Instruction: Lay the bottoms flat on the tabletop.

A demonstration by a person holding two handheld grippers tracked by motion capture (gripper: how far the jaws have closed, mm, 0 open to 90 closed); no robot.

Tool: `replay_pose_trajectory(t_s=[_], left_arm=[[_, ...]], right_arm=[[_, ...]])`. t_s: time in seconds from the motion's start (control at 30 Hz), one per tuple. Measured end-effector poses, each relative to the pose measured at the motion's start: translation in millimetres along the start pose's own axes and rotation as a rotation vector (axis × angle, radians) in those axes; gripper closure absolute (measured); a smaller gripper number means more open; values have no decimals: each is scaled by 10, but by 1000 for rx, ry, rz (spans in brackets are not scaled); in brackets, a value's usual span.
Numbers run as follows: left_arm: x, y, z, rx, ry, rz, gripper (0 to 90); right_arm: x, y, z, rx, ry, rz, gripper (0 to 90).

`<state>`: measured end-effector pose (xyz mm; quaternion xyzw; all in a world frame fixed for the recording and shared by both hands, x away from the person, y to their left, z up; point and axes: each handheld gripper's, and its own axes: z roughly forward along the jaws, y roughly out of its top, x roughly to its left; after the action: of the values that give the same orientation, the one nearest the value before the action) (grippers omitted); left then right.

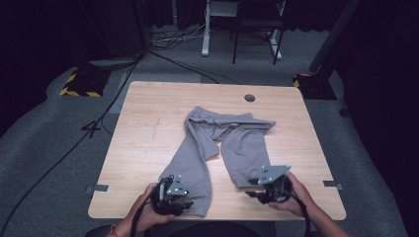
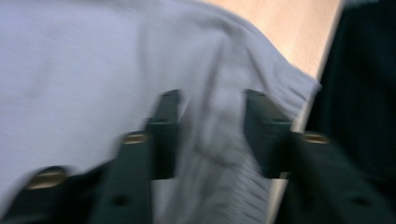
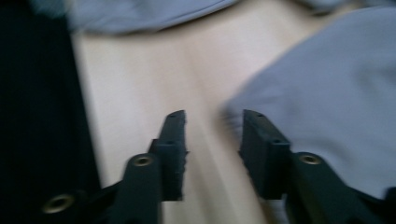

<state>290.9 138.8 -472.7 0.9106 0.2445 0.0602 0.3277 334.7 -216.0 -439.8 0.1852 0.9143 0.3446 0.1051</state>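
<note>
At the near edge of the light wooden table [image 1: 148, 123], the left gripper [image 1: 172, 195] sits over the hem of the left leg of the grey fabric trousers [image 1: 217, 148]; in the left gripper view its two black jaws stand apart with a ridge of the ribbed cuff lying between them, the pads not pressing on the cloth. The right gripper [image 1: 267, 186] hovers just beside the hem of the other leg; in the right gripper view its jaws are parted over bare wood, the grey cuff edge just at the far-side jaw and nothing caught between them. The trousers lie flat near the middle of the table, their long axis running from the near edge away toward the far edge, waistband at the far end and the two legs splayed toward the person, the left leg angled out toward the near left corner. Beyond the waistband, a small round dark hole [image 1: 249, 98] marks the far part of the tabletop
</note>
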Motion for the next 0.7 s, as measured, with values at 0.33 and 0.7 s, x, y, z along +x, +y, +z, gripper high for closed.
replay_pose_trajectory(t_s=[0.33, 0.7], left_arm=[[852, 530, 266, -96, 194, -122, 350], [987, 514, 559, -17, 161, -143, 476]], right_arm=[[-1202, -88, 395, 75, -261, 262, 389], [-1065, -168, 472, 122, -119, 210, 900]])
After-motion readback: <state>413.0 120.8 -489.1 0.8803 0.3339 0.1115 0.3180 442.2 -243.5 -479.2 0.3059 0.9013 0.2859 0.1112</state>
